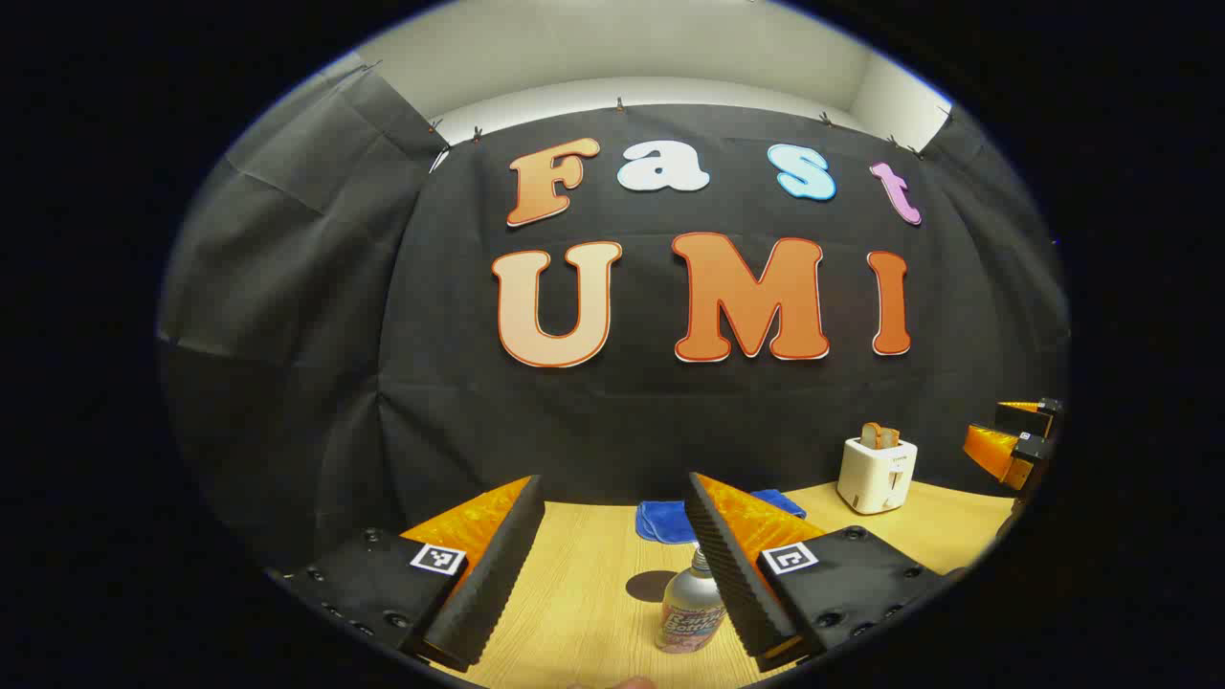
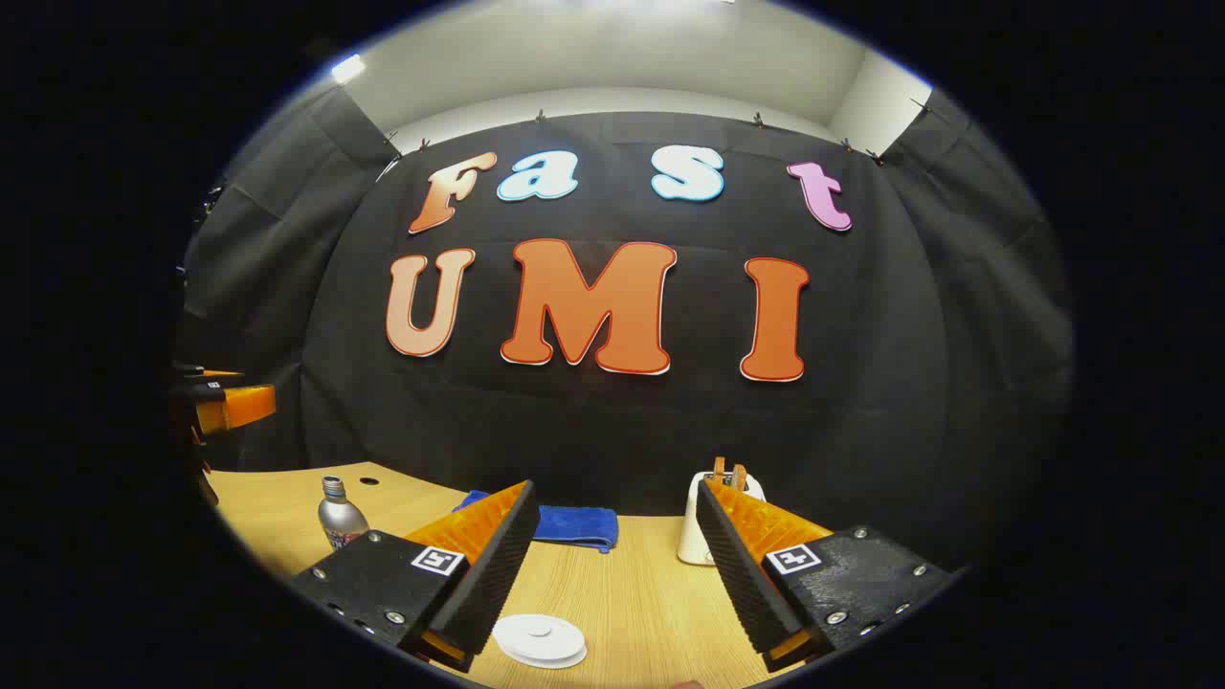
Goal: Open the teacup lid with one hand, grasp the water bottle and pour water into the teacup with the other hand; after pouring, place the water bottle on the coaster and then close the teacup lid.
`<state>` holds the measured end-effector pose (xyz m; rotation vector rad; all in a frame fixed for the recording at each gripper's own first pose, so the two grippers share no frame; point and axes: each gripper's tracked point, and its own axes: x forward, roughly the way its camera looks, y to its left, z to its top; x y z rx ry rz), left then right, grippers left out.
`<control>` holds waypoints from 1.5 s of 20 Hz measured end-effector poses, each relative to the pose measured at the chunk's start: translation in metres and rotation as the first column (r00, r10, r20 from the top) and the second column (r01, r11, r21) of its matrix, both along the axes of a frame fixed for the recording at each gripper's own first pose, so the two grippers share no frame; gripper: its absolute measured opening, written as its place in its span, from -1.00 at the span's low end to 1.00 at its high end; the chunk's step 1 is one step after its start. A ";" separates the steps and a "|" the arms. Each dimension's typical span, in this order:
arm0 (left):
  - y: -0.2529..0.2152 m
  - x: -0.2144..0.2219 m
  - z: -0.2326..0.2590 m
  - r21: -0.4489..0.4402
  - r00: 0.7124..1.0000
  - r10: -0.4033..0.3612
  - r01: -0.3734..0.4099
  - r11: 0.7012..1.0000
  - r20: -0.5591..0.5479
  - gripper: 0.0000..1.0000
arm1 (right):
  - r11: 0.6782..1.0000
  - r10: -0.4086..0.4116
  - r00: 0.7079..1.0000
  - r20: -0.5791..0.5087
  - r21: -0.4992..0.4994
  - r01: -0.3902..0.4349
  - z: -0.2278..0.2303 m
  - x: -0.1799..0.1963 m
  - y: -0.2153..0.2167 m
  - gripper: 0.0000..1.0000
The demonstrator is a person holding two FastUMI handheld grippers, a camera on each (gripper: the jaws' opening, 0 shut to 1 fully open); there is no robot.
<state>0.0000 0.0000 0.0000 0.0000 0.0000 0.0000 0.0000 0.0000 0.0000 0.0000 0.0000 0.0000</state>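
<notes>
Water bottle (image 1: 691,612) is your landmark: a small metal bottle with a narrow neck and a printed label, standing upright on the counter (image 1: 593,593) between your left gripper (image 1: 612,565)'s fingers, nearer the right-hand one; whether it touches that finger you cannot tell. Largest around it is the pale wood-grain counter, smooth and bare on the bottle's left, where a round dark shadow lies. Behind the bottle, near the counter's back edge, a soft blue cloth (image 1: 670,522) lies folded. Farther right of the bottle stands a boxy white toaster (image 1: 877,474) with bread in its slots. Your left jaws are spread wide, their ridged inner faces gripping nothing. Your right gripper (image 2: 612,565) is likewise spread, holding nothing; a flat round white lid or coaster (image 2: 541,639), you cannot tell which, lies on the counter just ahead of it, well right of the bottle (image 2: 337,517).
</notes>
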 end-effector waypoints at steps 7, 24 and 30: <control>0.003 0.001 -0.001 0.003 1.000 0.006 -0.006 1.000 -0.010 0.92 | 1.000 0.014 1.000 -0.009 0.008 -0.014 0.000 0.003 0.006 0.96; -0.010 -0.001 -0.011 0.022 1.000 -0.015 0.015 1.000 -0.024 0.94 | 0.997 0.071 0.994 -0.082 0.031 -0.068 -0.029 0.007 0.016 0.96; -0.020 -0.005 -0.017 0.053 0.999 -0.030 0.031 0.998 -0.033 0.93 | 0.993 0.119 0.981 -0.153 0.033 -0.115 -0.067 0.009 0.033 0.87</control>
